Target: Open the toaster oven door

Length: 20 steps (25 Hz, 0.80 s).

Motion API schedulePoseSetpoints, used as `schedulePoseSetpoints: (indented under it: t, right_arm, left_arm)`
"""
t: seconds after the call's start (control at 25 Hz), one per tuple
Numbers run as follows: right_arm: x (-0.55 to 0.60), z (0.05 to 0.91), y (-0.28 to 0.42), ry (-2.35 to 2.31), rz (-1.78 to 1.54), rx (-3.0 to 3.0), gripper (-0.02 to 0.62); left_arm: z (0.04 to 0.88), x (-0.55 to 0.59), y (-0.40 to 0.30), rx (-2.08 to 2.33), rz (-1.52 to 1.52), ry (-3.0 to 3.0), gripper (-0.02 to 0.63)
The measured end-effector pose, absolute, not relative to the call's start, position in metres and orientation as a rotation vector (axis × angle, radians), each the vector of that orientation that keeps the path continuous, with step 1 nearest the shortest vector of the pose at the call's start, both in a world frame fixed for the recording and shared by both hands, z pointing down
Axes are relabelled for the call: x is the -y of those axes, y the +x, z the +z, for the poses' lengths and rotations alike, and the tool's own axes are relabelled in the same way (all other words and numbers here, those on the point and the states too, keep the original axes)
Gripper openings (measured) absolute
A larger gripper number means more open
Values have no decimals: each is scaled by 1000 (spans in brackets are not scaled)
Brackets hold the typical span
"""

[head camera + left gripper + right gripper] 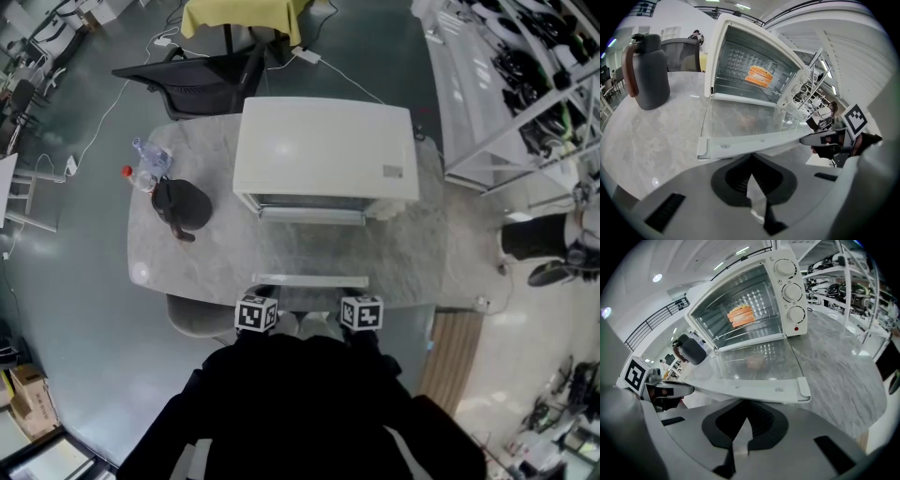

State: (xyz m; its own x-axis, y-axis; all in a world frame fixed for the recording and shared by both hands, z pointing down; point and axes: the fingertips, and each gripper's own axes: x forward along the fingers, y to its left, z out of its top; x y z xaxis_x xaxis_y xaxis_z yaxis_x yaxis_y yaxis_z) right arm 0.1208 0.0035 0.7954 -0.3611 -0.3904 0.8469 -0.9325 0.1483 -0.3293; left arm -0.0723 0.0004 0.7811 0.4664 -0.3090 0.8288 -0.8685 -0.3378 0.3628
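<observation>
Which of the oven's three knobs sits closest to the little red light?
The lowest knob, just above the red light; the middle knob and top knob sit higher.

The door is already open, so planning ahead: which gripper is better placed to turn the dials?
Likely right. The dials sit right of the open door, nearer the right gripper; the left gripper would have to cross it.

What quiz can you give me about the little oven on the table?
1. True or false: the door of the toaster oven is shut.
2. What lies inside the oven? A) orange food B) a spoon C) a cup
3. Fill in: seen in the head view, the dark jug stands on the oven's ___ side.

Key: 1 false, it lies folded down flat; 2 A; 3 left.
</observation>
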Motion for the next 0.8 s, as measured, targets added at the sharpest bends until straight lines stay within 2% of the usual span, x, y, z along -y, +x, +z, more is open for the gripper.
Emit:
schedulePoseSetpoints:
  t: [0.8]
  right_arm:
    - [-8, 813, 124, 1266, 1206, 1797, 3]
  left_arm:
    - [788, -1, -71, 974, 835, 1848, 3]
